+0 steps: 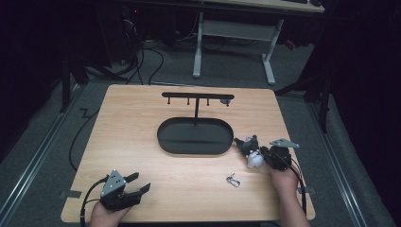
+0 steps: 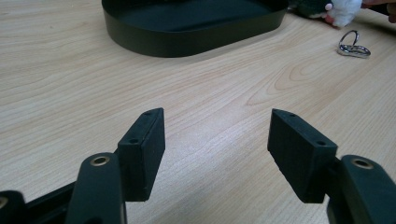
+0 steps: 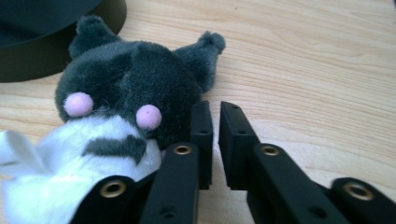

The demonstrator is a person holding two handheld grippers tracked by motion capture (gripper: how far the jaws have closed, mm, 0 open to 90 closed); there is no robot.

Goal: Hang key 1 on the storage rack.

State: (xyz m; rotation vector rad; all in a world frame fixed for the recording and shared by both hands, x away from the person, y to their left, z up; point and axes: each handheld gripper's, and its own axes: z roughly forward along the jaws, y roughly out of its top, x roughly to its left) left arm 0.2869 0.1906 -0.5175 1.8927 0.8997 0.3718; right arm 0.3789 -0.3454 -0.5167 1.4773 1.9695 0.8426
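Two hand-held grippers were in play here, and the right hand-held gripper (image 1: 265, 153) was the busy one, sitting at about 4 o'clock off the black oval tray (image 1: 163, 137) on the worktop (image 1: 127, 118). The plush toy (image 3: 116, 116), a dark grey and white thing with pink cheeks, lay on the wood just beside the tray's right end, pressed against the outer side of one jaw. In the right gripper view the jaws stood nearly together with only a thin slit between them and nothing pinched in there that I could make out, so I'd call it clenched on empty, nudging the toy and not gripping it. My guess was that the step in hand was lining up for a grab, and the next move would need those jaws spread and brought around the plush, maybe to lift it toward the tray or the hanger stand (image 1: 196, 97) rising from its back edge at 12 o'clock. The left hand-held gripper (image 1: 137, 187) rested down at 7 o'clock, jaws spread wide and released, holding nothing. A small metal clip (image 1: 232, 180) lay loose on the worktop at 5 o'clock from the tray. The tray itself looked empty inside, as far as I could tell.
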